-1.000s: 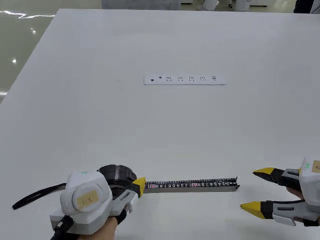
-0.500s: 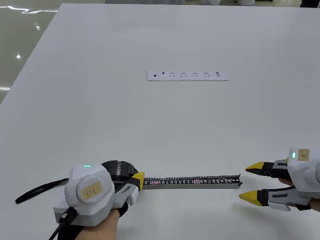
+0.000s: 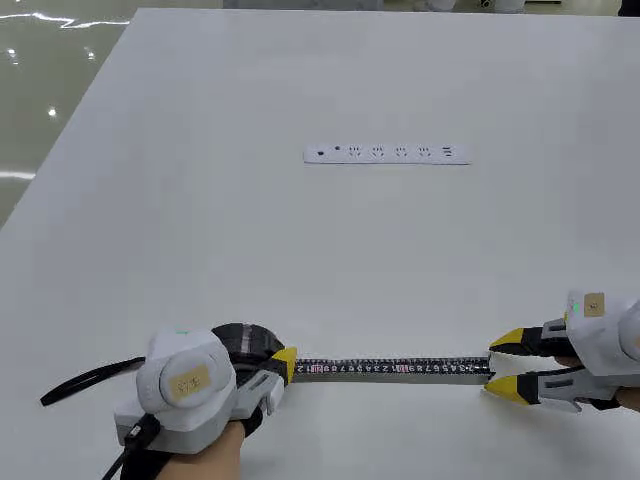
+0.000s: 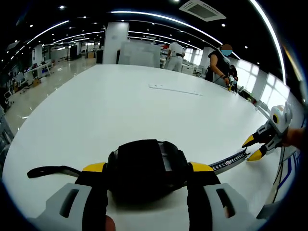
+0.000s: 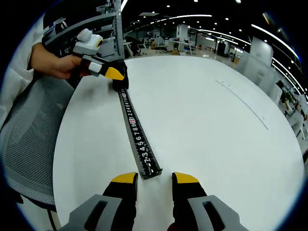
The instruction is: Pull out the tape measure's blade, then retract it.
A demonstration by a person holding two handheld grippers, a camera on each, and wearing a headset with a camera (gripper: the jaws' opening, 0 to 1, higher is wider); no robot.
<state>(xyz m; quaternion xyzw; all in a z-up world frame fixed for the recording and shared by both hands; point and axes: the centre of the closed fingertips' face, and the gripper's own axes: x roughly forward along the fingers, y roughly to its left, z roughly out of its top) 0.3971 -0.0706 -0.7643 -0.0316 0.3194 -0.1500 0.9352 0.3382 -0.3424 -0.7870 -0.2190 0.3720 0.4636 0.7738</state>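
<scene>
1. The white surface (image 3: 300,250) is carrying everything, and the bottom of the head view is cutting off its near edge.
2. A mesh chair (image 5: 29,139) is standing beside the surface in the right gripper view, partly cut off by the picture's edge.
3. A power strip (image 3: 387,153) is lying flat farther back, well apart from the work.
4. The left tongs (image 4: 147,168) are clamping the tape measure (image 3: 245,342) by its sides at the near left. In the head view their body is hiding much of the case.
5. The right tongs (image 3: 502,364) are holding their jaws apart, one on each side of the blade's end and not closed on it. The right edge is cutting off their rear. A second ago they were hanging well clear of that end with the jaws wider.
6. The blade (image 3: 390,369) is lying flat on the surface, running rightward out of the case. Its end hook is too small to make out, and I cannot tell whether the jaws are touching it.
7. A dark strap (image 3: 85,380) is trailing leftward, with its join to the case hiding behind the left tongs.
</scene>
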